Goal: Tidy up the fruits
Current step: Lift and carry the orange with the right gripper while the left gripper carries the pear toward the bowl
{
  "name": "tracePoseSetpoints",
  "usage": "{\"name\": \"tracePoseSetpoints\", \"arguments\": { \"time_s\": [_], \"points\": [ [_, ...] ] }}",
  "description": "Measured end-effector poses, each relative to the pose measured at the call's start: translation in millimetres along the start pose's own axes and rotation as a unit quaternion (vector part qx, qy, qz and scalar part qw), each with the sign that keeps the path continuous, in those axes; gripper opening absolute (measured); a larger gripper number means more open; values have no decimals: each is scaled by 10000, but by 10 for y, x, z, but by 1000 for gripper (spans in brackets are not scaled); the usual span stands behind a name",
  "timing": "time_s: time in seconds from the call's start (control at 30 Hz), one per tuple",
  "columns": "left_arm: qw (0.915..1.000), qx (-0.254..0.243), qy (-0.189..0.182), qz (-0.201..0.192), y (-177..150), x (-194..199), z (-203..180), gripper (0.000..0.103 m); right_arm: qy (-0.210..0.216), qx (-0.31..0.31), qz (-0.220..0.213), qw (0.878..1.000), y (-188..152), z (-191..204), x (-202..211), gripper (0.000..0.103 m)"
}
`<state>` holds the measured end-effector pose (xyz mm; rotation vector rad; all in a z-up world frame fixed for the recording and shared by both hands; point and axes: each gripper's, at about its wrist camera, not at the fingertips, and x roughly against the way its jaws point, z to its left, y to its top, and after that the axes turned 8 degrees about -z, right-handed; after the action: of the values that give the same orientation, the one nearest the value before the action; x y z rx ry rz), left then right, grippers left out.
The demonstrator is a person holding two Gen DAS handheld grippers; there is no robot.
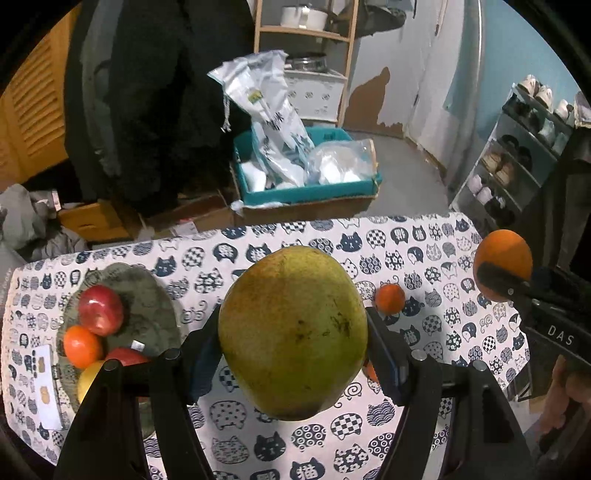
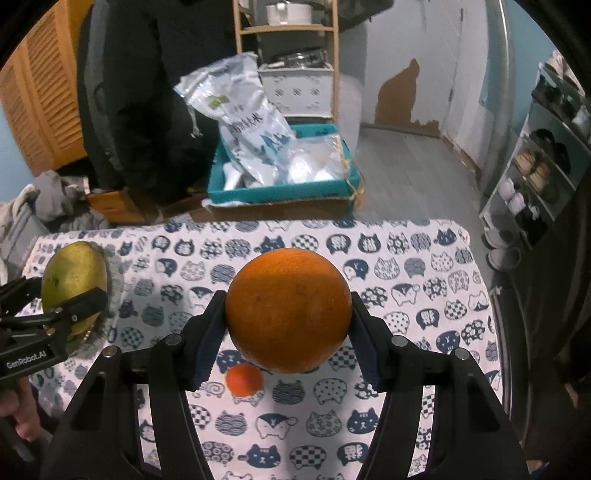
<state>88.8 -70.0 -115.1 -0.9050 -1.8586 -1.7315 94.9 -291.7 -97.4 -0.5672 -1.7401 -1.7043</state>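
My left gripper [image 1: 293, 343] is shut on a large green-yellow mango [image 1: 293, 332] and holds it above the cat-print tablecloth [image 1: 295, 435]. My right gripper [image 2: 288, 332] is shut on a big orange [image 2: 288, 310], also lifted; the orange shows at the right of the left wrist view [image 1: 502, 258]. The mango shows at the left of the right wrist view [image 2: 72, 280]. A grey-green plate [image 1: 147, 314] at the left holds a red apple [image 1: 100, 309], a tangerine [image 1: 82, 346], another red fruit [image 1: 125, 356] and a yellow fruit [image 1: 88, 380]. A small tangerine [image 1: 390, 298] lies on the cloth, under the orange in the right wrist view [image 2: 243, 380].
A white card [image 1: 46, 387] lies left of the plate. Beyond the table's far edge stand a teal box [image 1: 306, 192] with plastic bags, cardboard boxes, a wooden shelf [image 1: 306, 33] and a shoe rack [image 1: 517, 162] at the right.
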Motion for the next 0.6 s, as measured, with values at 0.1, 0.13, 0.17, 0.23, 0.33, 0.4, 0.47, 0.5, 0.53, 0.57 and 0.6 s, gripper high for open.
{"name": "tracePoseSetpoints", "arguments": {
  "time_s": [0.1,0.13,0.17,0.23,0.33,0.4,0.47,0.5,0.53,0.57,0.6],
  "points": [
    [9999,49,42,-91,8,109,87,73,82,88,-86,9999,44,115,62,63],
    [9999,68,58,-122,12,144,121,73,117,121,-113,9998,60,158,83,63],
    [9998,78,73,-143,18,172,151,73,151,151,-141,9997,74,199,102,63],
    [9997,102,107,-207,25,238,207,73,213,201,-196,9994,101,277,146,63],
    [9994,137,156,-289,32,336,296,73,306,269,-264,9988,146,384,187,63],
    [9991,162,198,-346,32,395,349,73,360,303,-310,9984,178,453,207,63],
    [9987,202,241,-397,31,454,425,73,418,333,-345,9980,205,519,222,63],
    [9986,219,258,-412,31,474,454,73,455,362,-363,9976,223,567,229,63],
    [9983,252,284,-438,28,501,503,73,482,384,-377,9974,232,606,240,63],
    [9982,270,302,-447,28,514,534,73,510,403,-391,9971,243,647,245,63],
    [9980,296,325,-458,25,532,574,73,537,421,-399,9969,249,681,253,63]
  ]
}}
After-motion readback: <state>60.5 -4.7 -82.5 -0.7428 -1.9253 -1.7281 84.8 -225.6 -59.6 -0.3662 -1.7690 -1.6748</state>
